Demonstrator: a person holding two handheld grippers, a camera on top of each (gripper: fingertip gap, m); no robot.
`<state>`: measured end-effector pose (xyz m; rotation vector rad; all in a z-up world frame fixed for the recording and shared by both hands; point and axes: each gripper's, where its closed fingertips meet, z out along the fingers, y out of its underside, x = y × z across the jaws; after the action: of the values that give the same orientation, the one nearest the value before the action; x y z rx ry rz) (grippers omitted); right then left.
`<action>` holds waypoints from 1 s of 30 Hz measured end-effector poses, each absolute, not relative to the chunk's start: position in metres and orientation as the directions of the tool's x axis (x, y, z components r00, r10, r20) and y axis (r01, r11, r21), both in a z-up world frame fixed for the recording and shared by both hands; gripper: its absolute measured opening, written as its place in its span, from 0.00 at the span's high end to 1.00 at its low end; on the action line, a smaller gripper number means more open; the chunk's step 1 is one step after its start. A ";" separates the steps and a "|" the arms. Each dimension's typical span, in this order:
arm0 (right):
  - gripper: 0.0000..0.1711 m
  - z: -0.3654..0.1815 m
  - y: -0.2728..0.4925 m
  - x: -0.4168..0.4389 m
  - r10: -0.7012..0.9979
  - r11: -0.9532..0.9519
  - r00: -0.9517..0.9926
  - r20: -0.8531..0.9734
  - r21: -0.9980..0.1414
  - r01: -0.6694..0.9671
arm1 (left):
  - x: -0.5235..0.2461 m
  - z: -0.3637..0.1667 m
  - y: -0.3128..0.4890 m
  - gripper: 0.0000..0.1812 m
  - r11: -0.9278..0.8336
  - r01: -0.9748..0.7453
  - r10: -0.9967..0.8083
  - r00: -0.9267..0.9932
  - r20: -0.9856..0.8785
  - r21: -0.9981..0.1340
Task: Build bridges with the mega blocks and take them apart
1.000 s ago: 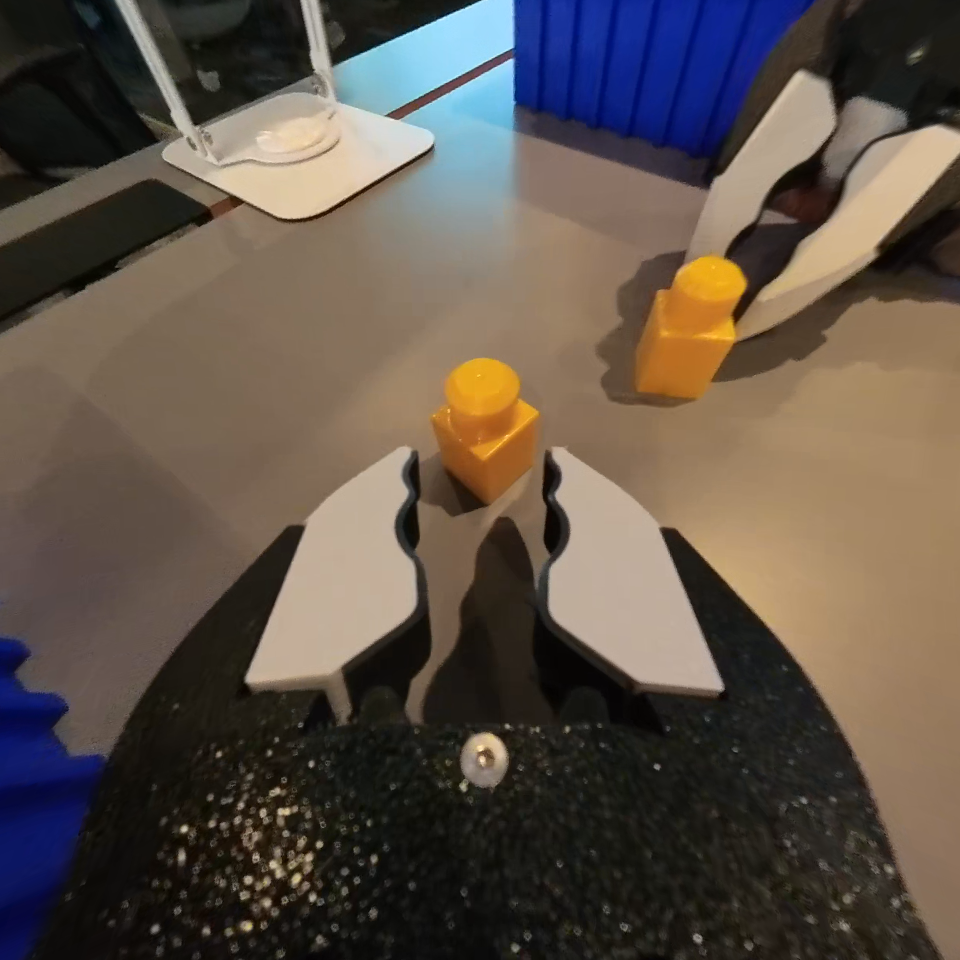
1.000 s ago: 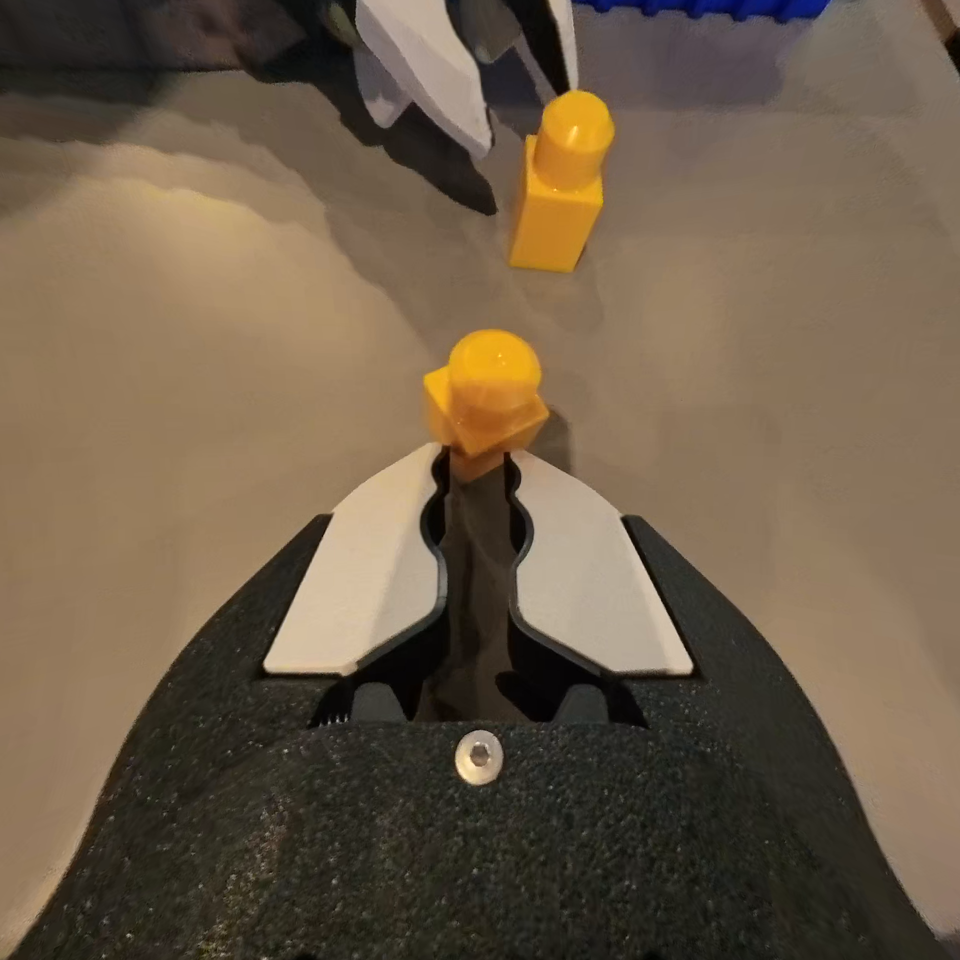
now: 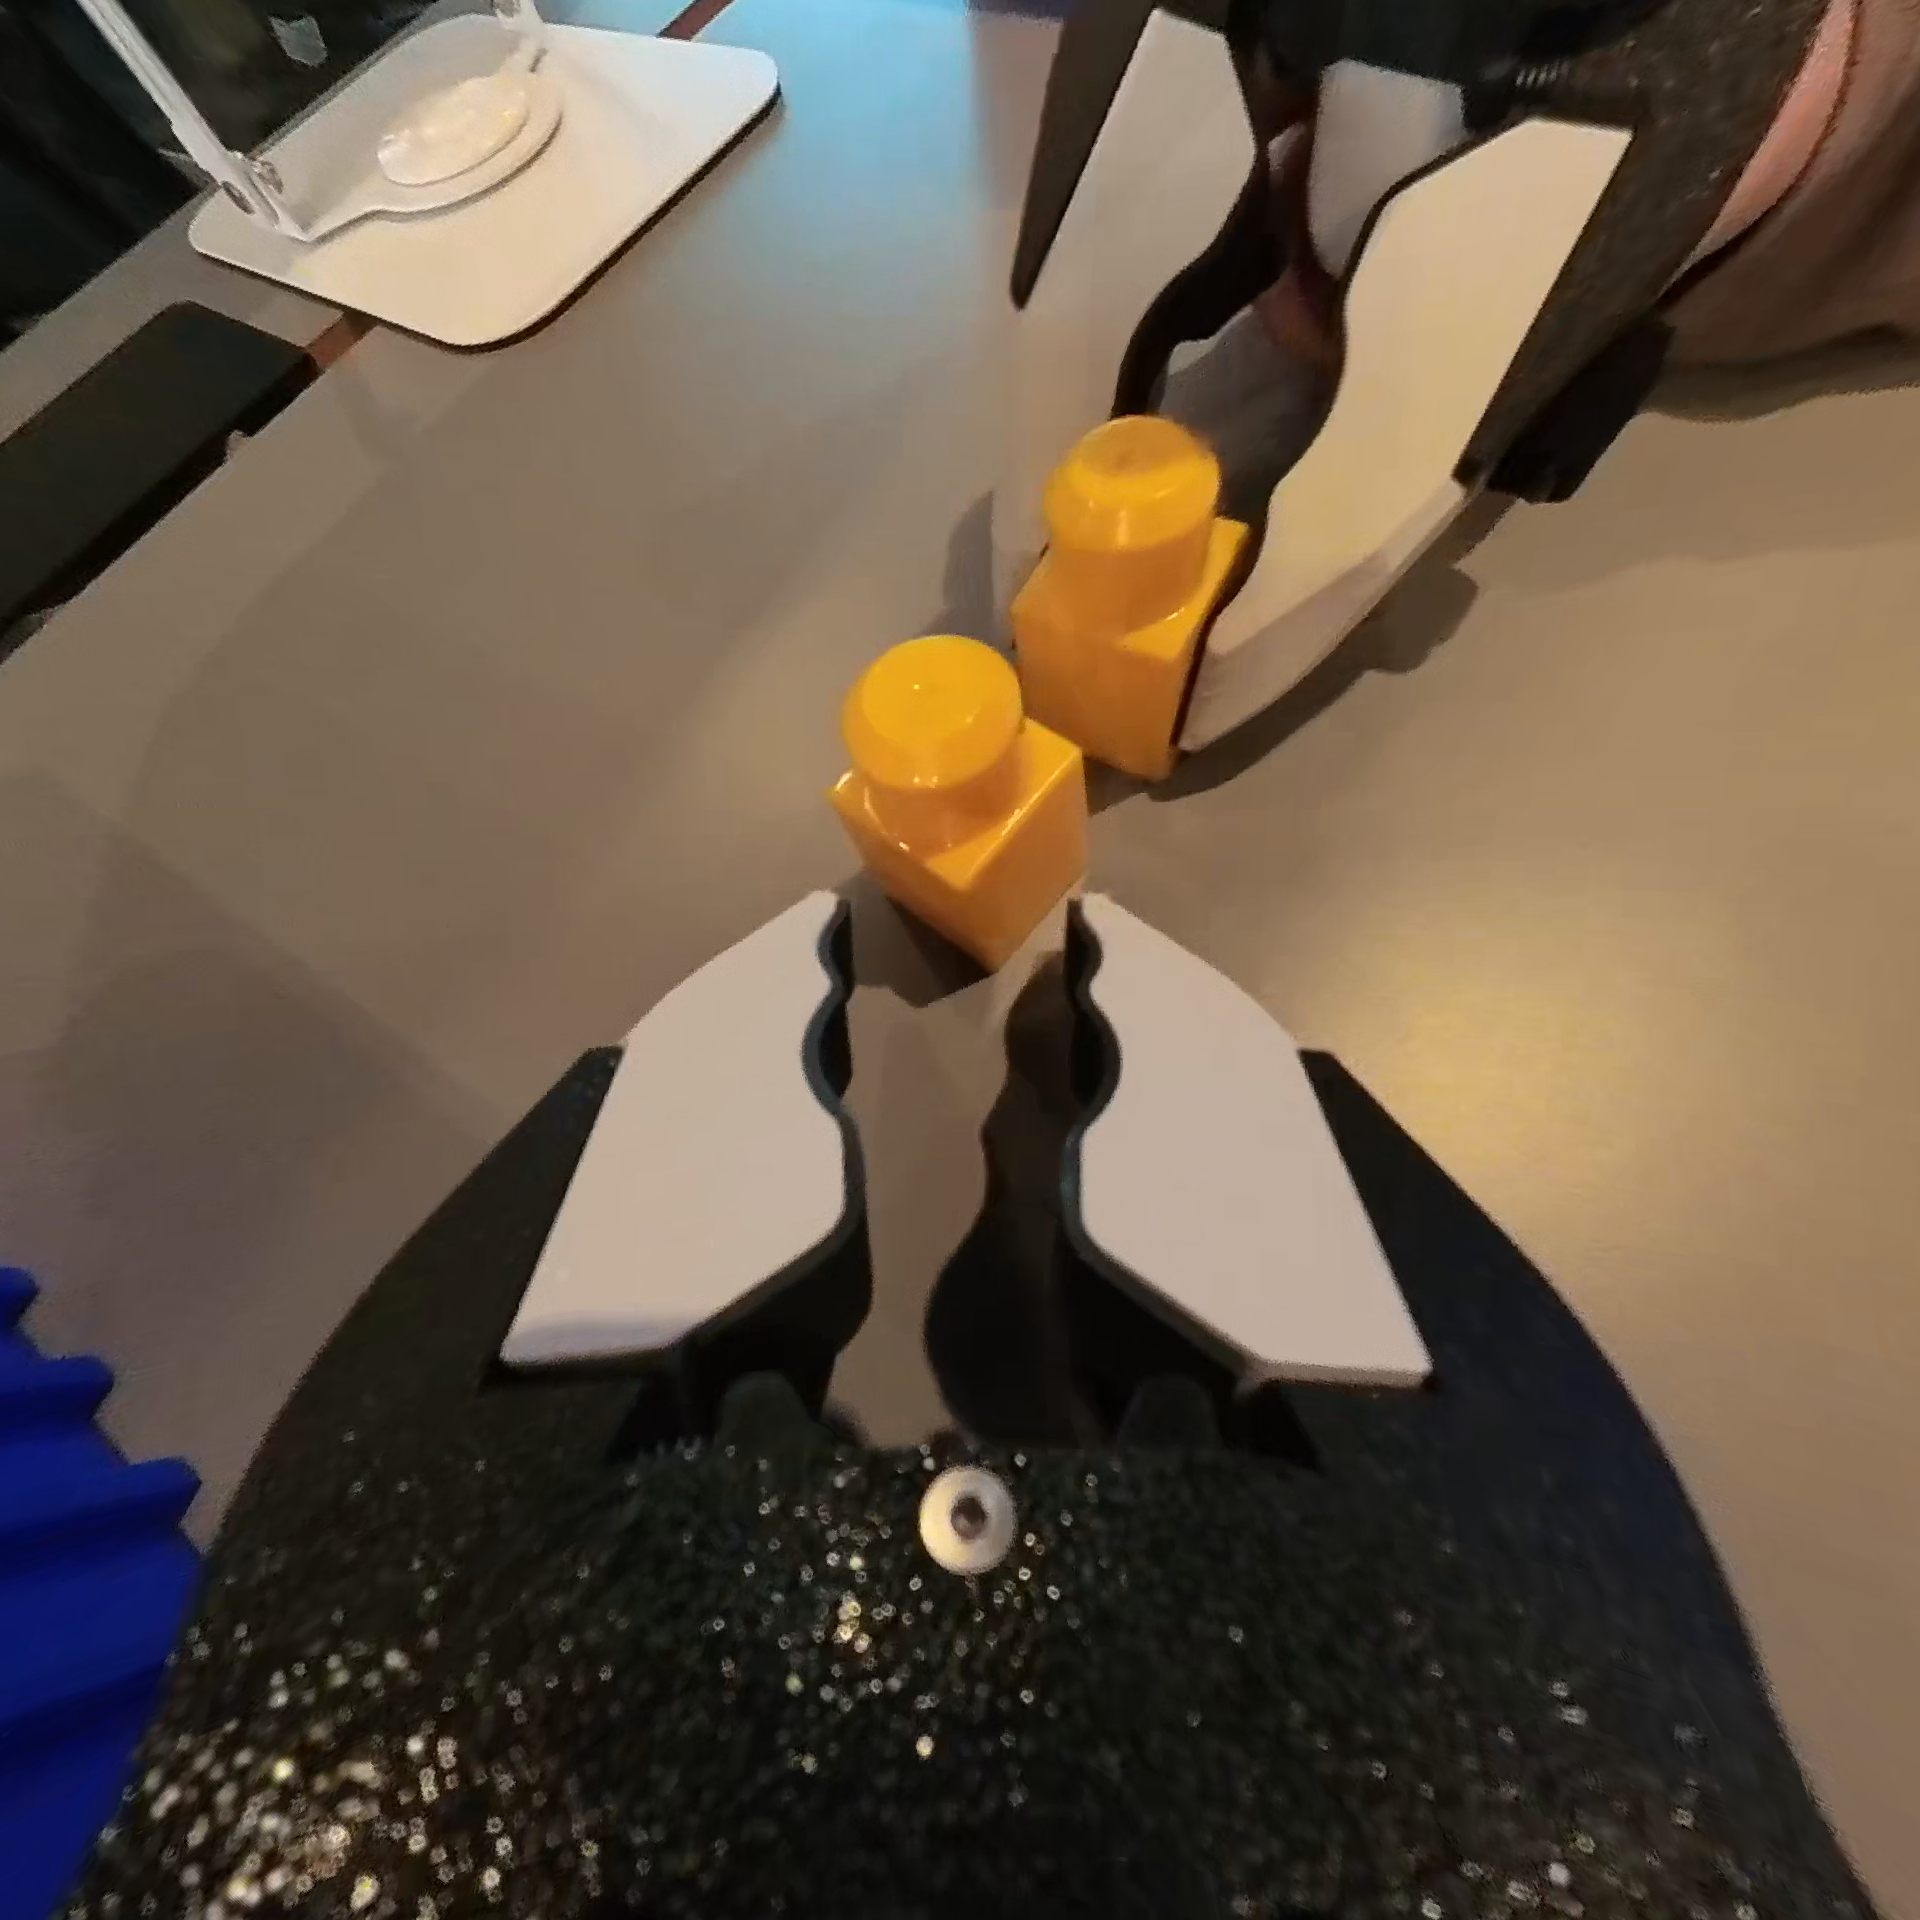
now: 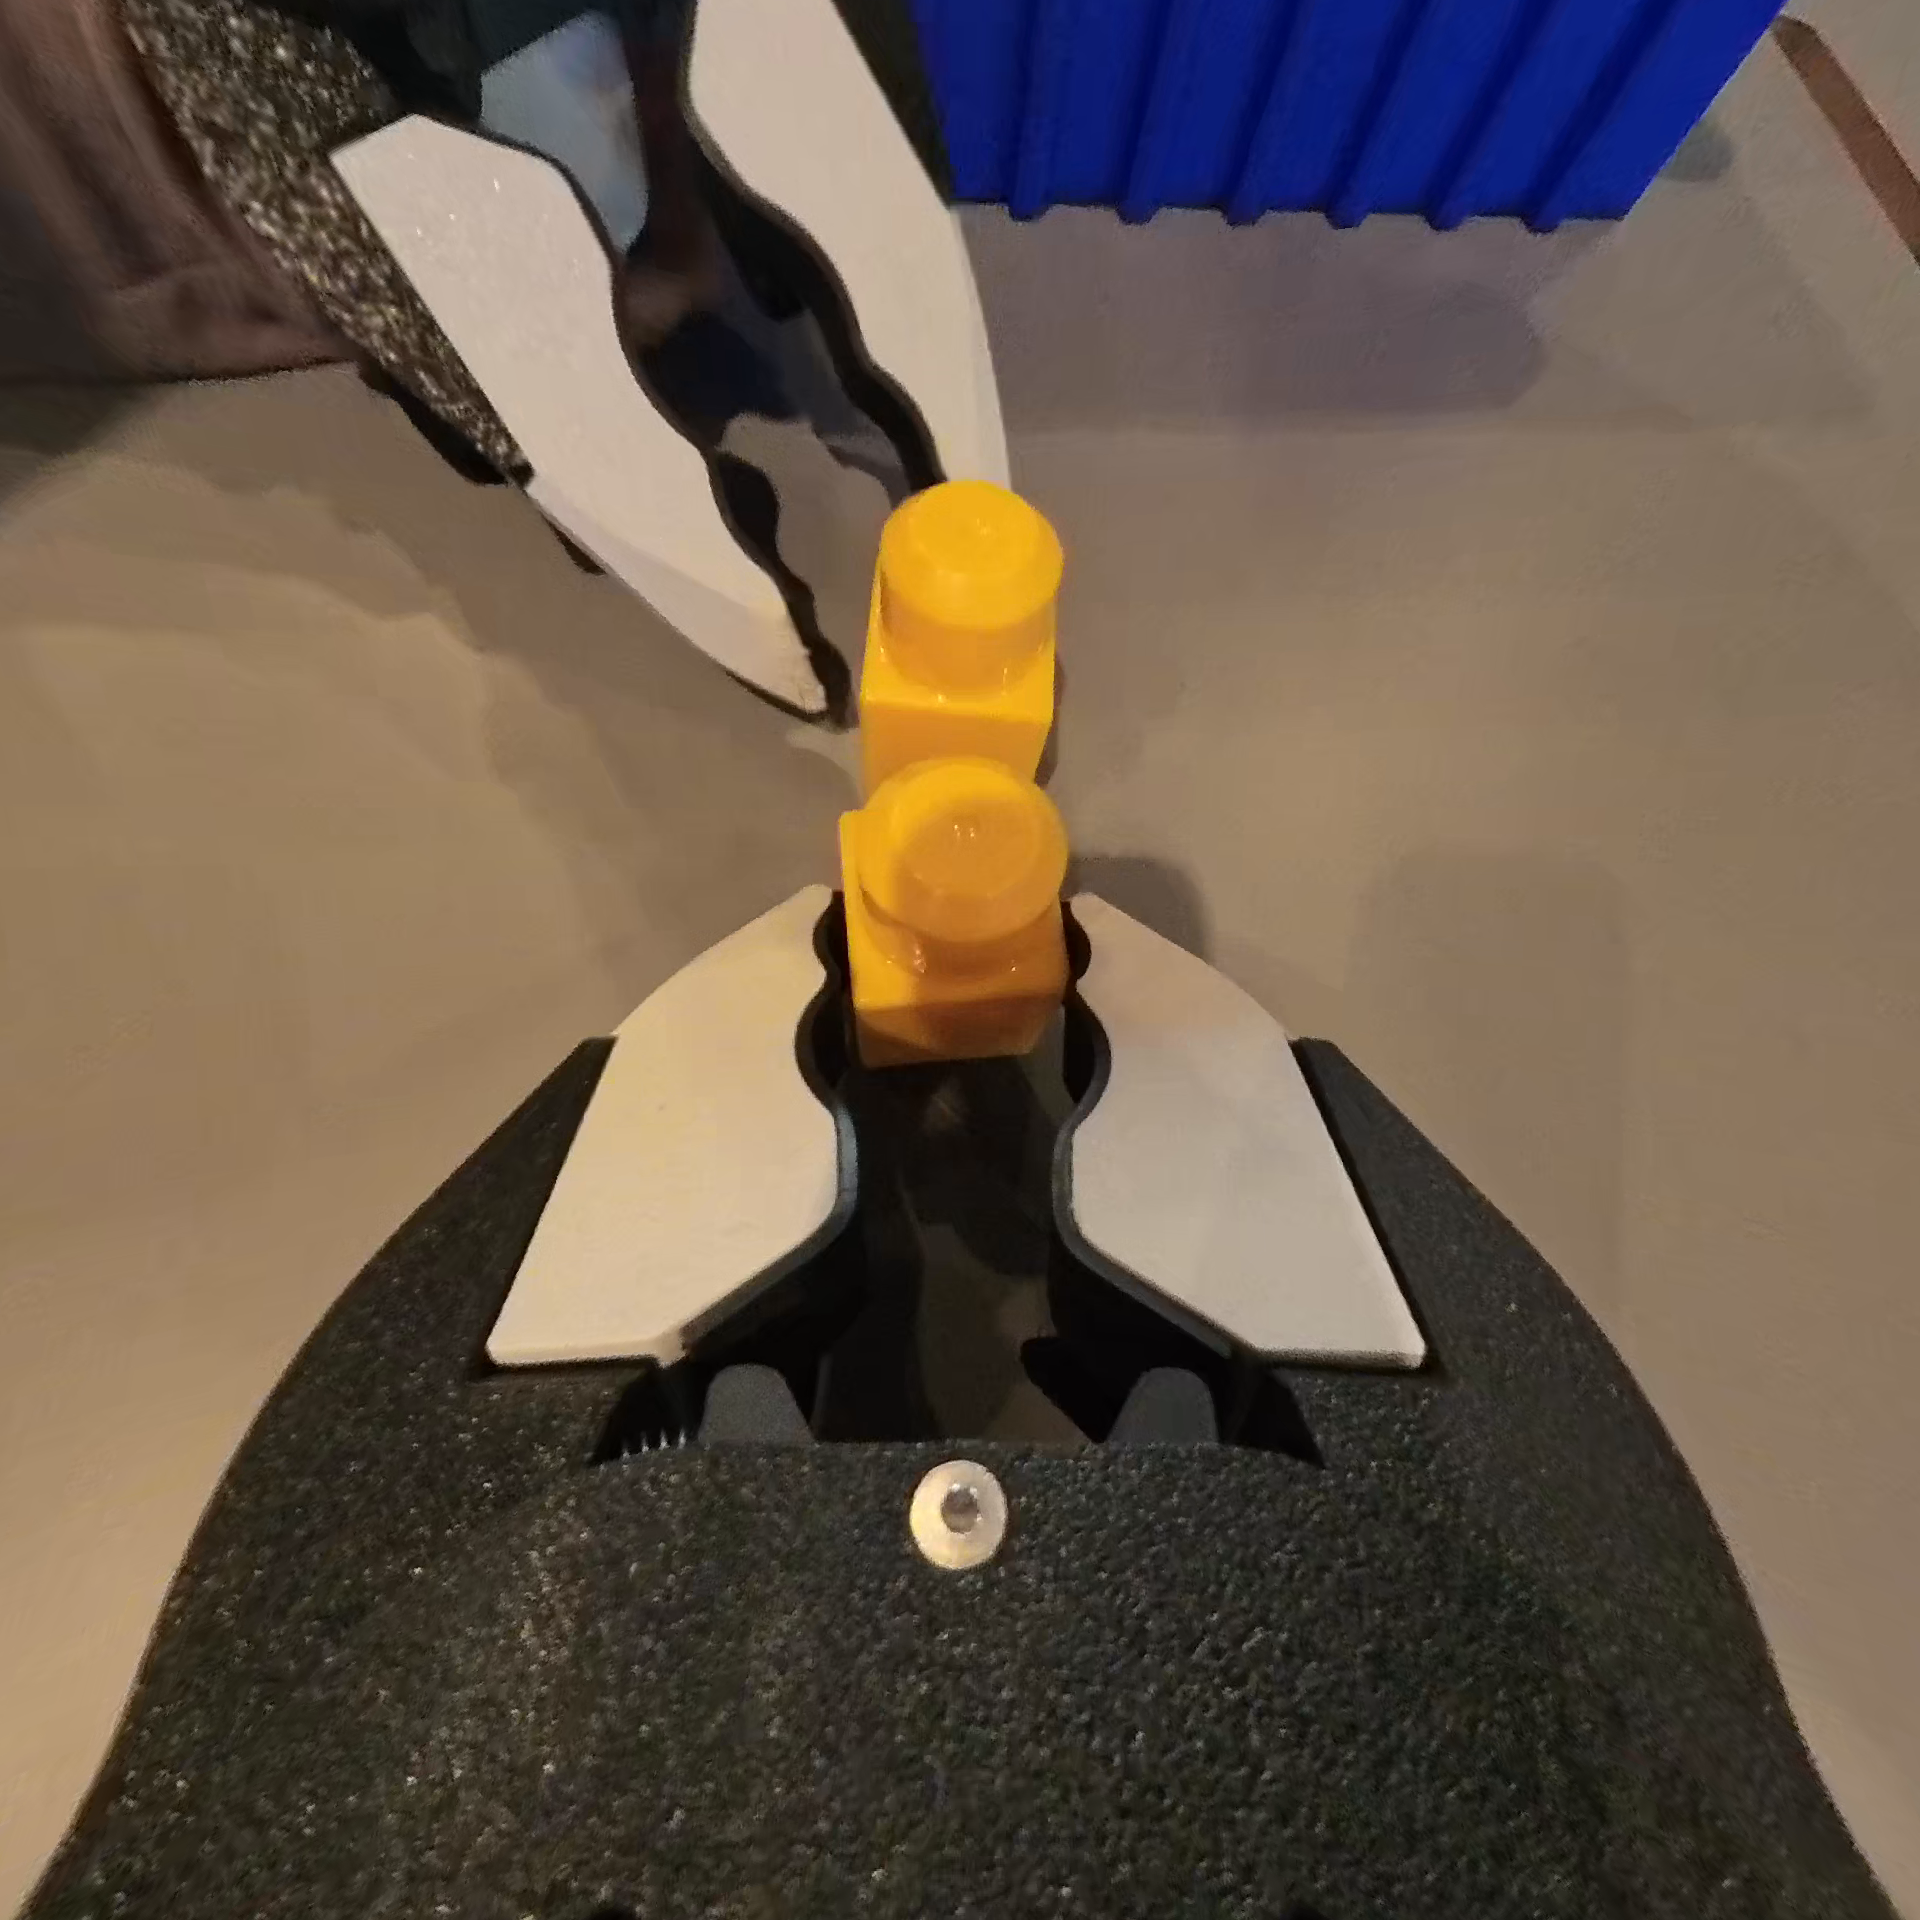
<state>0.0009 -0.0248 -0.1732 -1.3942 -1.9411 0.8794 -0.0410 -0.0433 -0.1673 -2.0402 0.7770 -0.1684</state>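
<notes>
I have two orange single-stud blocks out in the middle of the worktop point(image 3: 436, 644), well clear of its edges, standing side by side and touching or nearly so. My right gripper point(image 4: 951, 940) has its jaws closed on the flanks of the near block point(image 4: 951, 935), which it appears to press up to the far block point(image 4: 961, 634). My left gripper point(image 3: 956, 935) sits just behind that far block with its jaws parted and gripping nothing. To do this well, I judge I should keep both blocks upright and square, studs level, so a spanning piece seats cleanly. Count: two orange blocks, two grippers, one blue ribbed bin point(image 4: 1340, 104) toward the far edge, one white stand base point(image 3: 488, 177).
</notes>
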 end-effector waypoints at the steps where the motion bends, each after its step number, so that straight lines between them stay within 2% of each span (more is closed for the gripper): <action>1: 0.78 -0.173 -0.025 -0.001 0.956 0.235 -0.281 0.081 -0.786 0.572 | -0.040 -0.168 -0.044 0.80 -0.385 -0.462 -0.587 0.790 -0.175 -0.799; 13: 0.78 -0.173 -0.025 -0.010 0.951 0.248 -0.297 0.083 -0.779 0.576 | -0.033 -0.168 -0.044 0.90 -0.371 -0.493 -0.595 0.777 -0.207 -0.787; 18: 0.78 -0.173 -0.023 -0.010 0.951 0.254 -0.295 0.093 -0.778 0.575 | -0.033 -0.168 -0.045 0.91 -0.342 -0.539 -0.589 0.761 -0.272 -0.770; 30: 0.78 -0.174 -0.021 -0.011 0.948 0.264 -0.302 0.099 -0.775 0.574 | -0.033 -0.168 -0.044 0.91 -0.342 -0.526 -0.587 0.767 -0.260 -0.779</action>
<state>-0.0113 -0.0213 -0.1735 -1.3712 -1.9730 0.8587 -0.0328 -0.0444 -0.1676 -2.0132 0.8362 -0.0815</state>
